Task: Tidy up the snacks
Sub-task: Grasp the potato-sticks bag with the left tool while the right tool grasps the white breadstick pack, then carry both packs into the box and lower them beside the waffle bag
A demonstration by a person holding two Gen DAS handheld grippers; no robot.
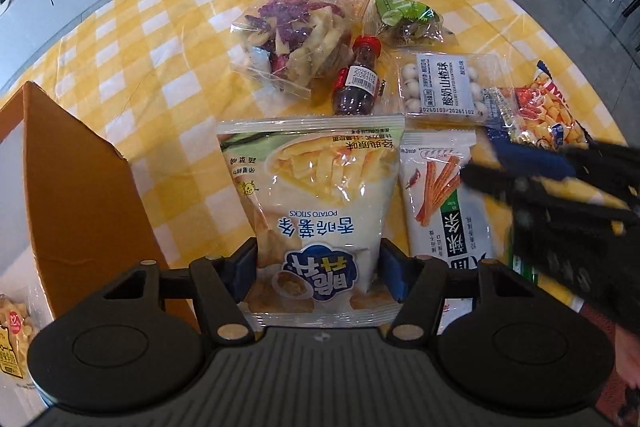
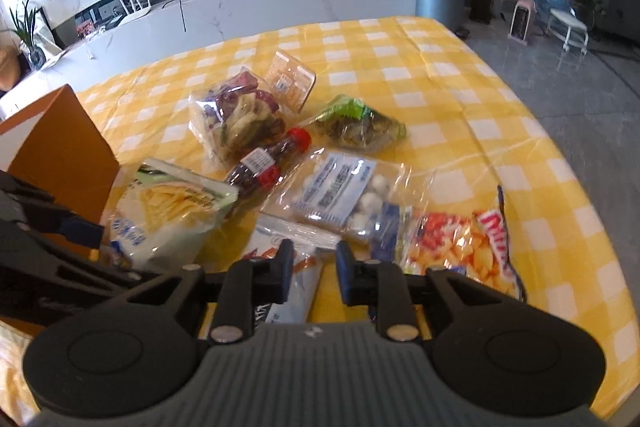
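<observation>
My left gripper [image 1: 318, 267] is shut on a white potato sticks bag [image 1: 316, 195], with its blue pads pinching the bag's lower sides. An open cardboard box [image 1: 80, 187] stands just to its left. In the right wrist view the same bag [image 2: 168, 215] sits beside the box [image 2: 68, 139]. My right gripper [image 2: 316, 269] hangs with its jaws a narrow gap apart over the edge of a white packet printed with orange sticks [image 2: 296, 291]. The pads do not press on the packet. The right gripper [image 1: 520, 179] looks blurred in the left wrist view.
On the yellow checked cloth [image 1: 160, 39] lie a clear bag of vegetable chips [image 1: 296, 31], a red-capped bottle [image 1: 356, 79], a green packet [image 1: 408, 19], a pack of white balls [image 1: 448, 87] and a colourful bag [image 1: 544, 115]. A snack bag [image 1: 12, 339] lies in the box.
</observation>
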